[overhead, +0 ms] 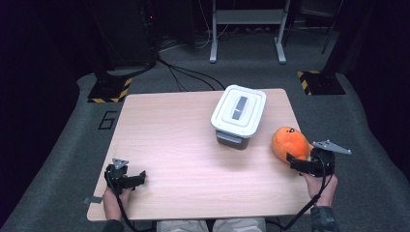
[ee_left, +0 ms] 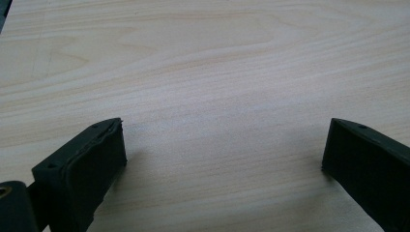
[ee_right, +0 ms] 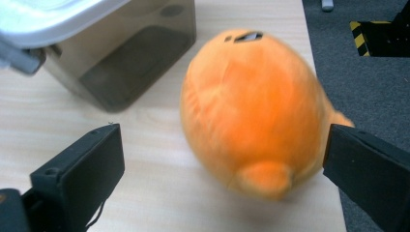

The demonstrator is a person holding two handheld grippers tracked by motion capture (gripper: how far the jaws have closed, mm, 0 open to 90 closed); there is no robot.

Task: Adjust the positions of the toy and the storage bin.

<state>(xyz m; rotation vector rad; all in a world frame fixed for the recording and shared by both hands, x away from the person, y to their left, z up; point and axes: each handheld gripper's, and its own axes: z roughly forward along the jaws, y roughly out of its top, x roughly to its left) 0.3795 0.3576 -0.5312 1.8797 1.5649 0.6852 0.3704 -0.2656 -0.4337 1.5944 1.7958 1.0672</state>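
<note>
I count one orange plush toy [overhead: 289, 142], one lidded plastic container [overhead: 238, 116], one wooden table [overhead: 183, 159], and two grippers, left [overhead: 131, 180] and right [overhead: 300, 164].

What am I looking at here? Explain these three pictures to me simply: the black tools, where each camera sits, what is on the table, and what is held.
A person sits at a wooden table holding a hand-held clamp in each hand. The high view looks down from above. The other two cameras ride on the clamps, looking along their black jaws. The left gripper is open over bare wood. The right gripper is open too, pointed at an orange plush toy lying on the table, its jaws not pressing it. Nearby stands a lidded container. Nothing is held.
</note>
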